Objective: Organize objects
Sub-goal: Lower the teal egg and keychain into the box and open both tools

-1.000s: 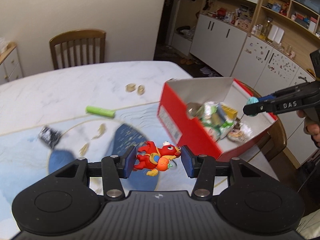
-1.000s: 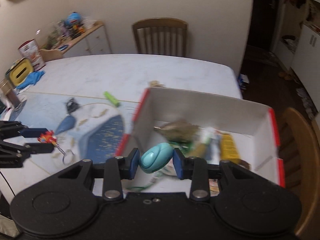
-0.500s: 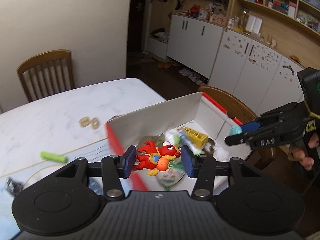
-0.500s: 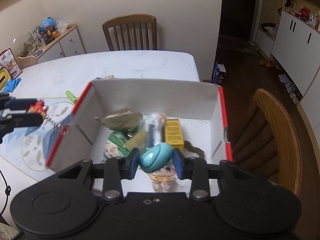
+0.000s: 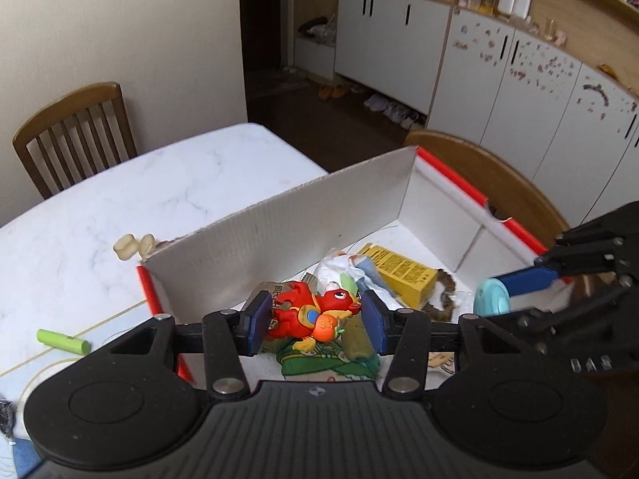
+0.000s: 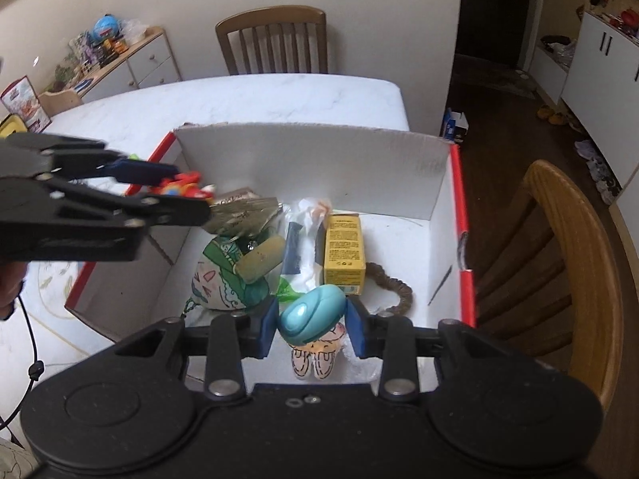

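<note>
Over the red box (image 5: 451,167), my left gripper (image 5: 314,316) fingers are pinching the red dragon toy (image 5: 309,313) sideways; at 3 o'clock, right gripper (image 6: 312,316) clamping teal egg-shaped thing (image 6: 313,313). Both probably light, rigid, slippery.

Your left gripper (image 5: 315,321) is matte black plastic: ribbed centre housing, two round discs with raised rings either side, silver screw heads on the finger links, blue pads (image 5: 257,322) at the tips. Your right gripper (image 6: 311,325) has the same build, blue pads (image 6: 266,329) and silver screws. Seen from the left wrist camera, its side carries pale embossed letters, blurred, possibly "DAS". A thin black cable (image 6: 30,353) hangs by your hand at the right wrist view's left edge.
</note>
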`<state>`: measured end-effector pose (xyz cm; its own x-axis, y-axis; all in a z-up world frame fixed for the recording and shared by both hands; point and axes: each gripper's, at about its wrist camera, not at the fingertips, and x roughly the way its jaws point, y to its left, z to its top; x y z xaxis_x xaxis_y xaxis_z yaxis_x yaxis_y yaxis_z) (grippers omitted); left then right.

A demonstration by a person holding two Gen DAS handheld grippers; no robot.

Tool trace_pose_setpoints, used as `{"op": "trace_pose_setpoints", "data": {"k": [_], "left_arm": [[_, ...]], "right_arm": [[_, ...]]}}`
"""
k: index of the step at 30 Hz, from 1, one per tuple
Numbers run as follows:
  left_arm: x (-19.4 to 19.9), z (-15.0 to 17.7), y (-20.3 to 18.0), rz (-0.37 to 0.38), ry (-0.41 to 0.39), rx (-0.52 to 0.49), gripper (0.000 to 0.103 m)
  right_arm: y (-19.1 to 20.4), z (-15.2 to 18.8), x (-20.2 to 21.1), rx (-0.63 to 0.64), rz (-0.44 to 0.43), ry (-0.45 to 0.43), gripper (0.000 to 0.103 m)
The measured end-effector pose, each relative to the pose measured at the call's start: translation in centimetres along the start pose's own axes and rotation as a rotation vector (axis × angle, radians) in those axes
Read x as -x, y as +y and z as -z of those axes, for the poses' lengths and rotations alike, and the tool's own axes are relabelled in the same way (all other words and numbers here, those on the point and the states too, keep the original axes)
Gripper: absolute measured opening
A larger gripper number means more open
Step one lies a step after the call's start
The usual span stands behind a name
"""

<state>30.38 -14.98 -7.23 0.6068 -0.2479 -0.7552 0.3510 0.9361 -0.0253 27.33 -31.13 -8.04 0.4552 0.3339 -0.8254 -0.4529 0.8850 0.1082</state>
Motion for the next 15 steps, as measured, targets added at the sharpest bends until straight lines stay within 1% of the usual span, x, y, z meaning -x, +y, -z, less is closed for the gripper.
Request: {"op": "trace_pose_setpoints", "data": {"k": [9, 15], "left_arm": [[-3.8, 0.1, -1.0, -0.030, 0.077, -0.044, 0.048], [-5.1, 0.2, -1.2, -0.044, 0.115, -0.039, 0.048]], "right_arm": [[0.0, -0.1, -2.5, 0.034, -0.004, 0.058, 0.035], [-0.2, 0.1, -4.0, 0.032, 0.008, 0.088, 0.035]]}}
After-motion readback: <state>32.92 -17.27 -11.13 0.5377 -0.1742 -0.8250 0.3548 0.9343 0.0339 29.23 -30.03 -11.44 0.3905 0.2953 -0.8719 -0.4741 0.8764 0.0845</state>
